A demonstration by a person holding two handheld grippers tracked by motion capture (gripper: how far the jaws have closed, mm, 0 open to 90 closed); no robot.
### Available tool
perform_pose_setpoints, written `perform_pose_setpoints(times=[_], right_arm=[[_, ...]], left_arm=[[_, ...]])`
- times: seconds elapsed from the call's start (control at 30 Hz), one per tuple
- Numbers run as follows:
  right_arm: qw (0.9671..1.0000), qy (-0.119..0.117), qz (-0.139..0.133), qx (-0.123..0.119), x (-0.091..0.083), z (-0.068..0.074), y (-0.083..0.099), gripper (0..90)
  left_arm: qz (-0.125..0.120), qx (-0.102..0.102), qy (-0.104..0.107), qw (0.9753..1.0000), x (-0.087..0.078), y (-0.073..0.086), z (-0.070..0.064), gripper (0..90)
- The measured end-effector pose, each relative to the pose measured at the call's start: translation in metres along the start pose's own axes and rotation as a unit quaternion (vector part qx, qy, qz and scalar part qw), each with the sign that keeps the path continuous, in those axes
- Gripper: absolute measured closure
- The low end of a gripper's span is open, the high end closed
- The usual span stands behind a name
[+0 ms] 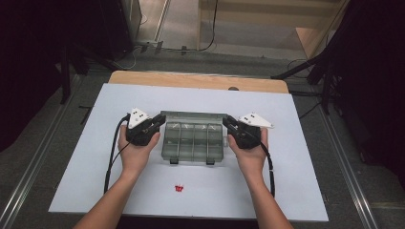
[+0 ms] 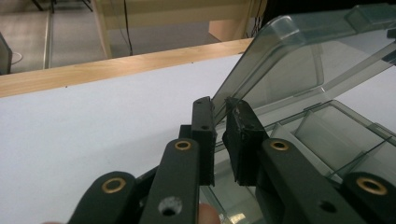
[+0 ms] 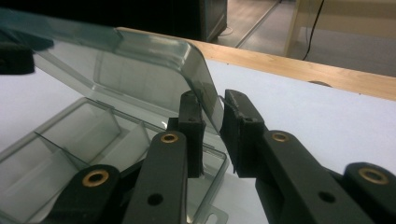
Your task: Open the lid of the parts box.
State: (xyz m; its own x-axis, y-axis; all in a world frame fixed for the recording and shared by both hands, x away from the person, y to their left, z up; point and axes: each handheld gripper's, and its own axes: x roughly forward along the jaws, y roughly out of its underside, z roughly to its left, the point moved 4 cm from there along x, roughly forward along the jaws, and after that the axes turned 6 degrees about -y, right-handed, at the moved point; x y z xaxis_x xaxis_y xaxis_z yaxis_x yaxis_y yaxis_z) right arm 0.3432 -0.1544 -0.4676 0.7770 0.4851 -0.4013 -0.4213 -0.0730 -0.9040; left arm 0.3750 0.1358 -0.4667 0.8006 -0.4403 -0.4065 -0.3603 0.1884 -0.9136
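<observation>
We hold the compartment box's (image 1: 193,142) raised lid (image 1: 193,116) mid-tabletop, left gripper (image 2: 219,122) and right gripper (image 3: 211,116) each clamped on a side edge.

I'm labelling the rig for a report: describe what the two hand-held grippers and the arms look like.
Each hand-held gripper, left and right, is black, topped by a pale grey three-cornered plate with small dark dots. The jaws are flat black blocks on arms with brass-ringed holes. A black cable trails from each. The forearms are bare, with no sleeves or gloves.

My high view is soft and low in detail, the table (image 1: 296,157) evenly lit, surroundings falling to black. Gripper views: near fingers (image 2: 243,135) slightly blurred, pale glare on the lid (image 3: 140,70).
</observation>
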Motion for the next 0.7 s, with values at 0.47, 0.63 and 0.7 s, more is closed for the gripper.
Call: perform_pose_setpoints(times=[0.47,0.63,0.7], right_arm=[[0.9997,0.017,-0.006,0.015,0.011,-0.004,-0.001,84.0],[0.9997,0.014,-0.008,0.021,0.013,-0.006,-0.002,84.0],[0.9996,0.013,-0.008,0.025,0.014,-0.006,-0.002,84.1]], left_arm=[[0.007,-0.028,0.009,0.9995,0.013,0.0,0.009,75.2],[0.012,-0.015,0.001,0.9998,0.018,0.0,0.009,77.3],[0.016,-0.019,0.003,0.9997,0.02,0.0,0.01,79.0]])
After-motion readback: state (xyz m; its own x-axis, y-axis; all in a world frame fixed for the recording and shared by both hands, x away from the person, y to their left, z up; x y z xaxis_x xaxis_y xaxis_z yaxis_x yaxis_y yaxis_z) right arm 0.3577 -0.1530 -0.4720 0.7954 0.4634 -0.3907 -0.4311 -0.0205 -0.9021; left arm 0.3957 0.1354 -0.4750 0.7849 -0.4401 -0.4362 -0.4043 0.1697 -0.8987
